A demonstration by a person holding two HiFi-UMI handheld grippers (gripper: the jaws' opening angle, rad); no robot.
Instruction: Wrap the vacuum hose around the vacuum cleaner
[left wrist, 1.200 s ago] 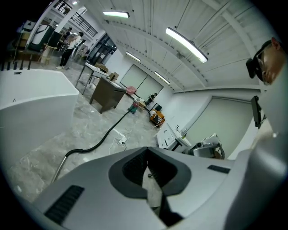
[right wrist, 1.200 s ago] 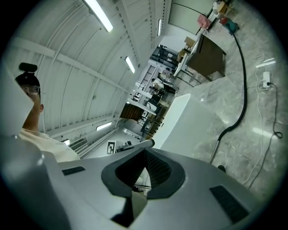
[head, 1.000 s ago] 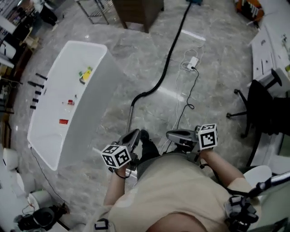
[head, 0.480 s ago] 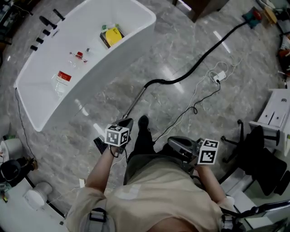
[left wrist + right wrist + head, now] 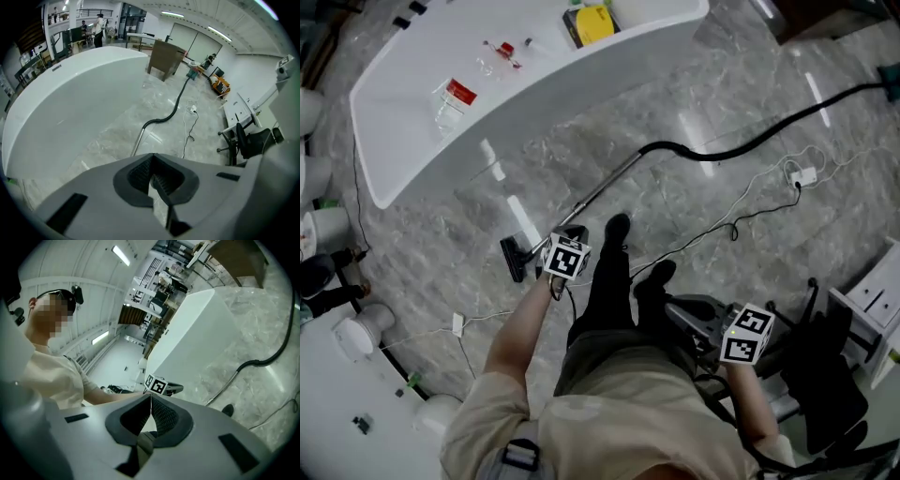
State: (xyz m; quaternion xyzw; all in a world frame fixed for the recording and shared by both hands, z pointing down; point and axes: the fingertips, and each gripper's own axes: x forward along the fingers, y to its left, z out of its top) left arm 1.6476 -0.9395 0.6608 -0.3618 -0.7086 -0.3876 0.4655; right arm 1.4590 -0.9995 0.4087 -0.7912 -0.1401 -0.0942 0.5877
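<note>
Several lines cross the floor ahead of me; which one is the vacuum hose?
The thick black hose, the only one joined to the metal wand. The thin black cord and the lead at the white adapter are far slimmer and lie loose beside it.

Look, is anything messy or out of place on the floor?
Yes. The black vacuum hose snakes loose across the floor instead of being wound up, and a thin cable with a white plug lies loose beside it.
</note>
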